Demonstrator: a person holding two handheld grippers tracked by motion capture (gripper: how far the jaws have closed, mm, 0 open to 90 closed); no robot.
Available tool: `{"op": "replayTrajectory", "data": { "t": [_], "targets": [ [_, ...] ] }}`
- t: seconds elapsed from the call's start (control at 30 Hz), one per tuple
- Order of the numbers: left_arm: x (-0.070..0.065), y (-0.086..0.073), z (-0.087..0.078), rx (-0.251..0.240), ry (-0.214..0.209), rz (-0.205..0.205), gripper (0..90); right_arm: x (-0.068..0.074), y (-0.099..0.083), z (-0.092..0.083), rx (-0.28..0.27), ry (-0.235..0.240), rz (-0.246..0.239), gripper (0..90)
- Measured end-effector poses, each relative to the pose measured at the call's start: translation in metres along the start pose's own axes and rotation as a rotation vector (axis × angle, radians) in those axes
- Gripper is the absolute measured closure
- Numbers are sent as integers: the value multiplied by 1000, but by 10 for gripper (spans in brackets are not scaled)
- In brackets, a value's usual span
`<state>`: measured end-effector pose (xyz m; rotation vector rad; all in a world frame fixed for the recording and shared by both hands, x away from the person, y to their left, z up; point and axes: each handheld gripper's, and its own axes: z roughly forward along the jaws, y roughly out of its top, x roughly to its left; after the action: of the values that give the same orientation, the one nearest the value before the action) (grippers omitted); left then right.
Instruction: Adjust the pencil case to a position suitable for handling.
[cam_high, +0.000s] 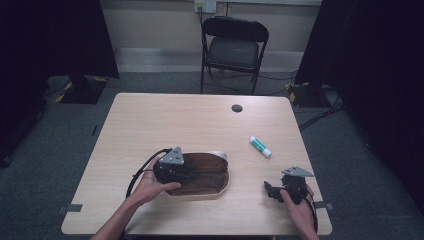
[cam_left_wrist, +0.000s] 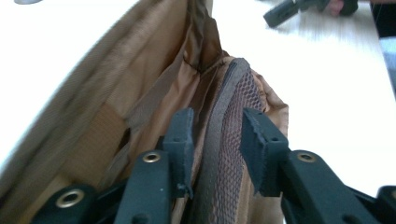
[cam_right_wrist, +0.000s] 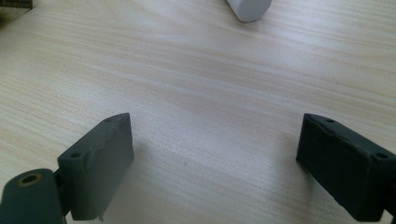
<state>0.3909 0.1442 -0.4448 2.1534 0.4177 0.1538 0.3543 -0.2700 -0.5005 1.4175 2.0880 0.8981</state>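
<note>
Now: left gripper (cam_left_wrist: 215, 140) at near end of open brown pouch (cam_high: 205, 175), jaws apart, straddling mesh pocket edge (cam_left_wrist: 233, 107), pads not pressing. Pouch mid-table, left of right gripper (cam_high: 275, 191), which rests wide open, nothing between. Glue stick (cam_high: 260, 146) just beyond it. Likely light, floppy fabric; best pinched at stiffer bound rim.

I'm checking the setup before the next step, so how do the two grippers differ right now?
The left gripper sits at the open brown pouch, while the right gripper rests over bare table, short of the glue stick. The left gripper's fingers stand close together, straddling the pouch's mesh flap edge; the right gripper's fingers stand wide apart with nothing between them. Both are black, hand-held and open.
</note>
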Motion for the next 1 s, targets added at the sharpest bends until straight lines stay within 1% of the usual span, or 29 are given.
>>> {"op": "replayTrajectory", "data": {
  "t": [0.03, 0.07, 0.13, 0.17, 0.2, 0.27, 0.3, 0.33, 0.4, 0.43, 0.5, 0.53, 0.57, 0.6, 0.63, 0.7, 0.73, 0.77, 0.87, 0.93, 1.0],
  "targets": [
    [0, -2, -5, -6, 2, -14, 629, 0, 0, 0, 0, 0, 0, 99],
    [1, -3, -9, 0, 16, -26, 628, 0, 0, 0, 0, 0, 0, 99],
    [3, -7, -17, -16, 4, -61, 618, 0, 0, 0, 0, 0, 0, 99],
    [3, -10, -21, -20, 8, -74, 610, 0, 0, 0, 0, 0, 0, 99],
    [4, -12, -24, -19, 18, -82, 609, 0, 0, 0, 0, 0, 0, 99],
    [5, -18, -30, -11, 27, -114, 592, 0, 0, 0, 0, 0, 0, 99],
    [4, -21, -33, -12, 35, -123, 577, 0, 0, 0, 0, 0, 0, 99],
    [4, -23, -36, -17, 35, -128, 573, 0, 0, 0, 0, 0, 0, 98],
    [4, -28, -42, -24, 34, -154, 556, 0, 0, 0, 0, 0, 0, 99],
    [4, -30, -45, -26, 33, -162, 536, 0, 0, 0, 0, 0, 0, 99],
    [3, -36, -50, -22, 44, -171, 504, 0, 0, 0, 0, 0, 0, 99],
    [3, -38, -53, -14, 50, -176, 487, 0, 0, 0, 0, 0, -1, 99],
    [4, -41, -57, -6, 47, -178, 465, 0, 0, 0, 0, 0, 0, 98],
    [5, -43, -60, -6, 56, -190, 437, 0, 0, 0, 0, 0, -1, 98],
    [6, -46, -63, -6, 67, -193, 413, 0, 0, 0, 0, 0, -1, 98],
    [7, -51, -70, -1, 64, -204, 393, 0, 0, 0, 0, 0, -1, 98],
    [7, -53, -73, -2, 71, -210, 382, 0, 0, 0, 0, 0, -1, 98],
    [8, -56, -76, 7, 84, -212, 376, 0, 0, 0, 1, 0, 0, 98],
    [11, -66, -83, 19, 106, -234, 341, -1, 0, 0, 0, 2, -5, 98],
    [16, -73, -87, 26, 143, -257, 318, -1, 1, 1, 1, 9, -6, 99],
    [22, -80, -89, 44, 170, -281, 269, -1, 1, 1, 1, 12, -7, 99]
  ]
}}
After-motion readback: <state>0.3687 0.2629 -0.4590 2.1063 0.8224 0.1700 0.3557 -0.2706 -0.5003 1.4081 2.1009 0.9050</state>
